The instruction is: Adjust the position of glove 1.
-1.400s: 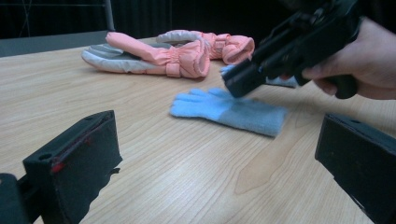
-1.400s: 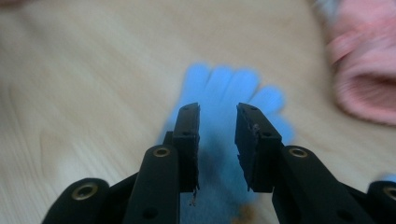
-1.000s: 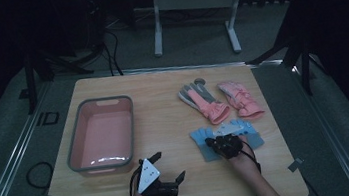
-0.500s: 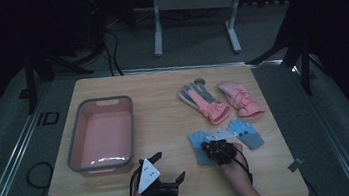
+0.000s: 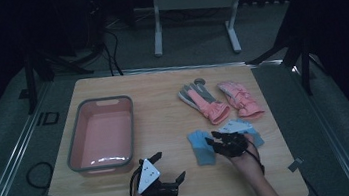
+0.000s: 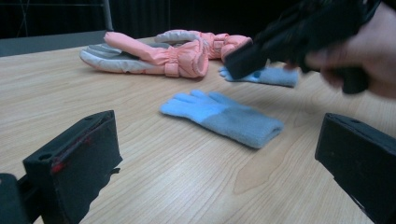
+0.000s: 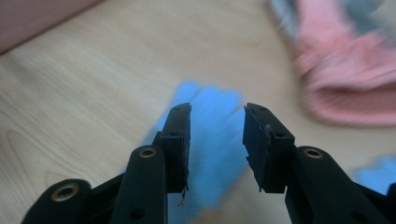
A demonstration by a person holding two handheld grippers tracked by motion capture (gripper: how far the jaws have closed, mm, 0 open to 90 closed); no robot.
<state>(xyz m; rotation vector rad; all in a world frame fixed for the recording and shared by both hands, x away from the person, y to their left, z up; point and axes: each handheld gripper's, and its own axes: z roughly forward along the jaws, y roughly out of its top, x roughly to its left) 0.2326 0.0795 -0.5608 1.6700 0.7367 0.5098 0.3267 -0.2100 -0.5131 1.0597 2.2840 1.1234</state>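
Right tool [image 5: 216, 142], lower right of the high view: jaws have just been opening, nothing between them, poised above the near blue glove [image 5: 201, 147]. That glove lies flat on the bench [image 5: 163, 104], long axis running up-down, fingers away. Second blue glove [image 5: 240, 126] just right. Left tool [image 5: 171, 171] open, idle, farther off. Pink tub [image 5: 100, 135] left; clear wood between.

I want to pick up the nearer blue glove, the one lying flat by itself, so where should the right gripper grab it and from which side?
Probably the grey cuff of the blue glove, from straight above with the right gripper. The glove lies flat on the table, so a downward pinch can gather the thicker cuff; the thin fingers look harder to catch.
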